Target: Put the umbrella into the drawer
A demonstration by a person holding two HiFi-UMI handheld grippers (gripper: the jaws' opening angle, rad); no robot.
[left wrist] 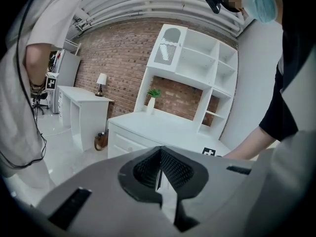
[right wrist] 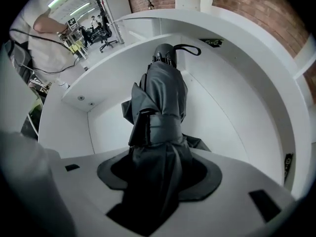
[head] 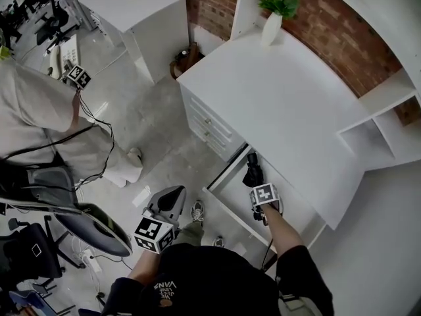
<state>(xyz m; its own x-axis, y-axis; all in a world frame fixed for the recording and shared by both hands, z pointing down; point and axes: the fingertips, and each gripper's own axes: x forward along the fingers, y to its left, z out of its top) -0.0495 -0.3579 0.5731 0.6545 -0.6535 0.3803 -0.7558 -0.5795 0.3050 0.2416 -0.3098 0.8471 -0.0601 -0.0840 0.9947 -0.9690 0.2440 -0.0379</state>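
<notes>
- Umbrella (right wrist: 160,107): dark grey fabric, black handle and strap.
- Drawer (right wrist: 232,117): plain white inside.
- Desk (head: 289,97): white top and fronts.
- Wall (head: 342,28): red-brown brick pattern.
- Plant (head: 279,4): green leaves, in a white vase (head: 270,30).
- Floor (head: 151,117): pale glossy grey.
- Left gripper (left wrist: 159,174): light grey shell, black ribbed pads.
- Marker cube (head: 264,194): black squares on white.

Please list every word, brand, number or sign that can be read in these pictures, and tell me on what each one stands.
"VANS": white print, seen upside down in the head view, on the black shirt of the person wearing the camera; the smaller lines beside it are too blurred to read.
Two small dark tags on the drawer: too small to read.
Marker cubes: black and white squares only, no letters or numbers.
</notes>
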